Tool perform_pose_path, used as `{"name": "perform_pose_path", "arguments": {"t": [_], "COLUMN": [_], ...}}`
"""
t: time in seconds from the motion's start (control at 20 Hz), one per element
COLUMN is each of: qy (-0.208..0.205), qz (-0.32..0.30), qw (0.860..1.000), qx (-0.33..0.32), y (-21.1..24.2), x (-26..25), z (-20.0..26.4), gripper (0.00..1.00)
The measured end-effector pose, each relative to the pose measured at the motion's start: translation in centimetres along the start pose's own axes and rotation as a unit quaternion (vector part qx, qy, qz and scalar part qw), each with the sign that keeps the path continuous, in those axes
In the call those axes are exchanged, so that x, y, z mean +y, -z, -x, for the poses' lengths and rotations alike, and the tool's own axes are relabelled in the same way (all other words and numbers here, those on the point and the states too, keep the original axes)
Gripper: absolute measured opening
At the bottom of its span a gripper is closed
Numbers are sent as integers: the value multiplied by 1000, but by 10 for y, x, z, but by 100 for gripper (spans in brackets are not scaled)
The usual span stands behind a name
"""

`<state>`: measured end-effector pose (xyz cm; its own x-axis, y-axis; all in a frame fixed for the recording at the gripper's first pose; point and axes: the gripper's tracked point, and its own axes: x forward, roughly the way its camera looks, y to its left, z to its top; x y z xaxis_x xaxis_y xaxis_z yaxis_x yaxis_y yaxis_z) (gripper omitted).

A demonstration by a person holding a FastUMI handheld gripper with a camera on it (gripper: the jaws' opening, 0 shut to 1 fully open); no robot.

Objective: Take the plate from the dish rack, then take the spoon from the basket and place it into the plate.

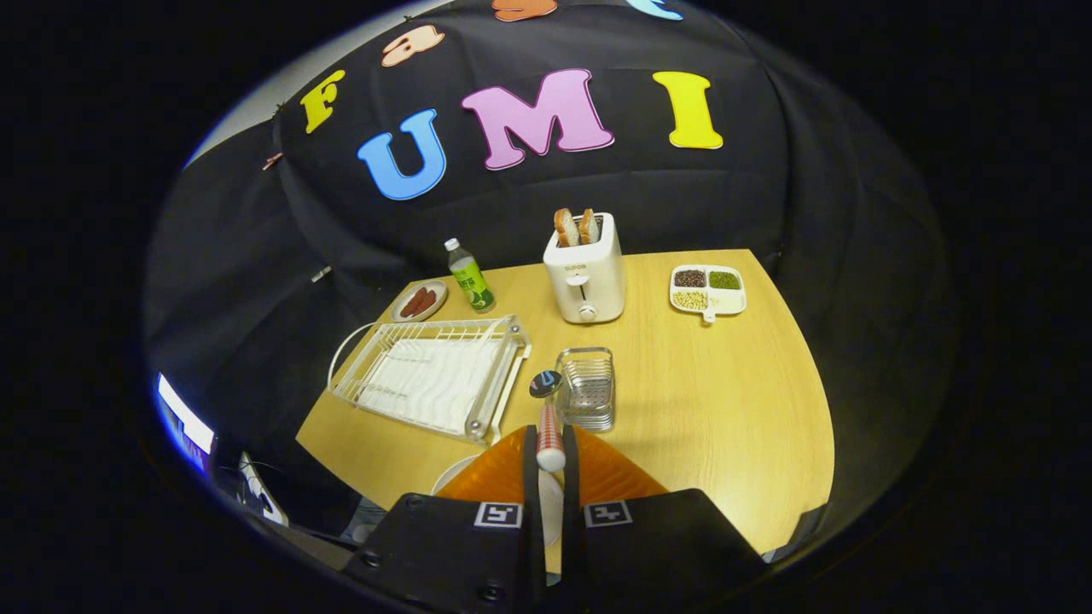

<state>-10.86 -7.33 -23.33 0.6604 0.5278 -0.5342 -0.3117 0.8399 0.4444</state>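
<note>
My gripper is shut on the spoon, both fingers pressing its red-and-white striped handle. The spoon's dark bowl sticks out ahead of the fingertips, hanging over the near left corner of the wire basket. The basket looks empty. A white plate lies on the table right under the fingers, mostly hidden by them; a strip of it shows between them. The white dish rack stands just ahead to the left, with nothing in its slots.
On the wooden table, a white toaster with two bread slices stands beyond the basket. A green bottle and a small dish of sausages sit behind the rack. A divided tray of beans is far right.
</note>
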Motion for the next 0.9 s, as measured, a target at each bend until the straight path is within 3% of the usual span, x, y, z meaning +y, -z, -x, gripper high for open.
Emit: {"name": "perform_pose_path", "arguments": {"t": [0.25,0.5,0.9], "qy": [-4,9,19], "qz": [-3,-21,-69], "qw": [998,994,991], "qx": [66,109,113], "y": [79,136,155], "x": [28,38,40], "z": [12,-16,-42], "gripper": [12,11,12]}}
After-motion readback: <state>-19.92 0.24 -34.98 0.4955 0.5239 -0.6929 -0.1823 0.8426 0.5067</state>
